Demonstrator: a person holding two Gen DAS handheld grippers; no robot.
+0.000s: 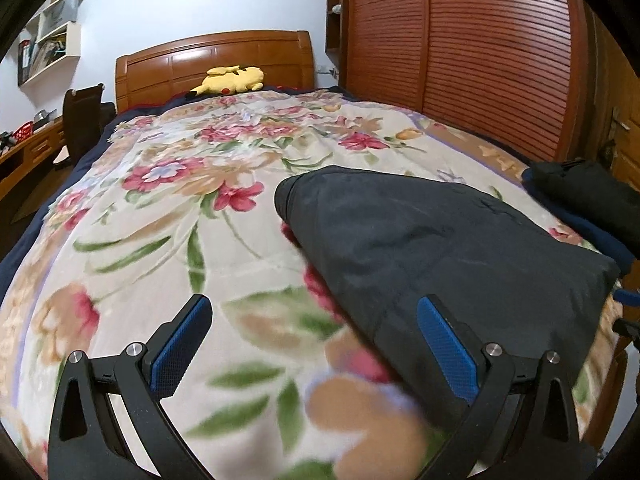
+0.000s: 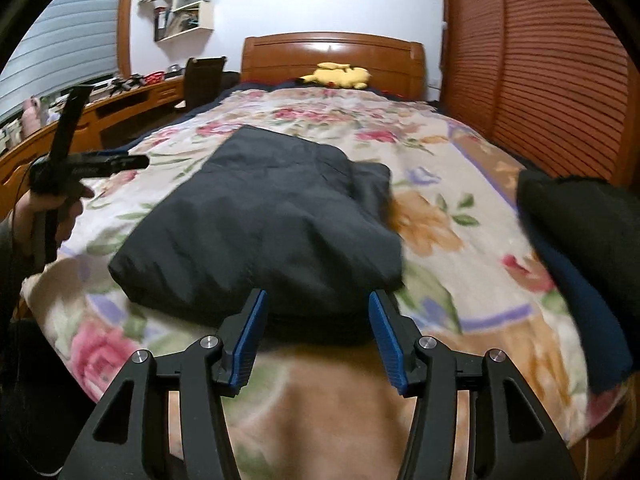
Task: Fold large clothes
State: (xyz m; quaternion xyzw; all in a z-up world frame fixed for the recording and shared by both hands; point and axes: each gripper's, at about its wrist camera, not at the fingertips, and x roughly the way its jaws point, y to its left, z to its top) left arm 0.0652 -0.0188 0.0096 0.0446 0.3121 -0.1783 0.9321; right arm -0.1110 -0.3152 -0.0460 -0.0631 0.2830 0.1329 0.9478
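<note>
A dark grey garment (image 1: pixel 440 248) lies folded into a thick rectangle on the floral blanket (image 1: pixel 180 208) of a bed. My left gripper (image 1: pixel 314 301) hovers over the blanket at the garment's left side. It is wide open and empty, and its right finger overlaps the garment's near corner. In the right wrist view the same garment (image 2: pixel 260 224) lies straight ahead. My right gripper (image 2: pixel 318 295) is open, and the garment's near edge lies between its fingertips without the pads pressing on it.
A second pile of dark and blue clothes (image 2: pixel 572 232) sits at the bed's right edge. A yellow plush toy (image 1: pixel 232 80) lies by the wooden headboard. A slatted wardrobe (image 1: pixel 480 60) stands right, a desk (image 2: pixel 120 100) left. A person's hand (image 2: pixel 40 208) holds a grip handle.
</note>
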